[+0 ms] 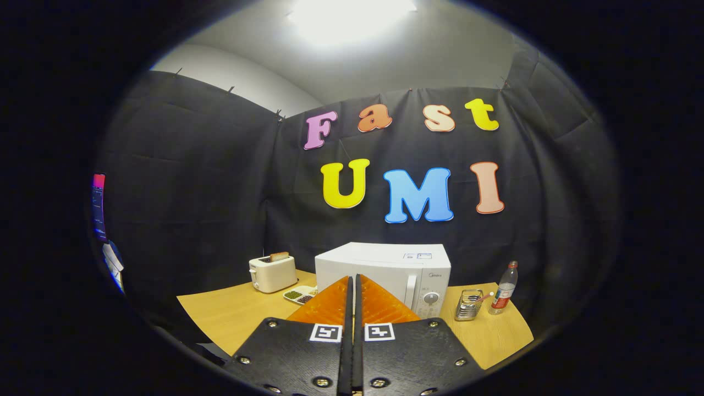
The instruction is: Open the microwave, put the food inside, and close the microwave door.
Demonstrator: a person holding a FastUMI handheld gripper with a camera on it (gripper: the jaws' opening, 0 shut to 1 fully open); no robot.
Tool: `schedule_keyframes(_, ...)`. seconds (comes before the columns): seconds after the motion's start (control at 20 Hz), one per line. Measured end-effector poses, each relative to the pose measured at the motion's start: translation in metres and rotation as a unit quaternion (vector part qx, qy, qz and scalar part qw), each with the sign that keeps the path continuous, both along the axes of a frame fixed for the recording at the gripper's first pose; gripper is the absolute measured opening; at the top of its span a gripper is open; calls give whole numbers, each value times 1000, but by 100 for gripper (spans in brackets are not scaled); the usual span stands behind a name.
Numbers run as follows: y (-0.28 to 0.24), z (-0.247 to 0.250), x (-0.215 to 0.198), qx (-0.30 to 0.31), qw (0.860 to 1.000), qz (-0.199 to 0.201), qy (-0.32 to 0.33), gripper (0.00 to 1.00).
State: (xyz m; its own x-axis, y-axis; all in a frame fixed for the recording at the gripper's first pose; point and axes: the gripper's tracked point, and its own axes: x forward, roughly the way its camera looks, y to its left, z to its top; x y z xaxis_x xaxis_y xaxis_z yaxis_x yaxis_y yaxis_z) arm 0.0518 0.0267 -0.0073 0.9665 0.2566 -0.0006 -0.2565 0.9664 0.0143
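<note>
Right now I hold the tool (352,281) well back from the bench (231,313), its two fingers pressed together with nothing between them, the tips pointing at the front of the microwave (385,269). That white microwave sits toward the back of the bench with its door closed; the upright handle (410,292) runs just beside the control panel, above and left of the round dial (432,298). I judge the task not yet begun, so the step in hand is the approach to that door. To do it well I want to spread the fingers before I get close, bring them in level with the middle of the handle, and straddle it so that both fingers bear on it, not the dial. Once gripped, I expect the pull should follow the door's arc about its far hinge, not go straight back, or the light oven may slide on the bench. For the food, I take the small divided tray (300,295) lying between the toaster (273,273) and the microwave to be the likely candidate, though I cannot be sure; a slice of bread stands in the toaster too. On the other side stand a metal holder (468,306) and a water bottle (505,288), near enough that I would keep the swing away from them.
</note>
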Motion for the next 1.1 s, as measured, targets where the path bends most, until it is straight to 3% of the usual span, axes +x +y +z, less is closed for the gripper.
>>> schedule_keyframes(0.2, 0, -21, -18, 20, 999, 12, 25, 1)
schedule_keyframes(0.45, -2, 4, -57, 3, 1000, 6, -10, 1)
schedule_keyframes(0.6, -13, 13, -77, -7, 999, -36, -35, 5)
schedule_keyframes(0.7, -12, 13, -79, -20, 997, -61, -47, 38)
schedule_keyframes(0.75, -10, 13, -77, -28, 996, -70, -48, 43)
schedule_keyframes(0.8, -9, 11, -73, -38, 995, -77, -46, 64)
schedule_keyframes(0.9, -3, 5, -62, -56, 995, -81, -33, 94)
schedule_keyframes(0.95, -5, 6, -57, -54, 994, -90, -30, 98)
schedule_keyframes(1.1, -10, 12, -48, -29, 993, -113, -32, 96)
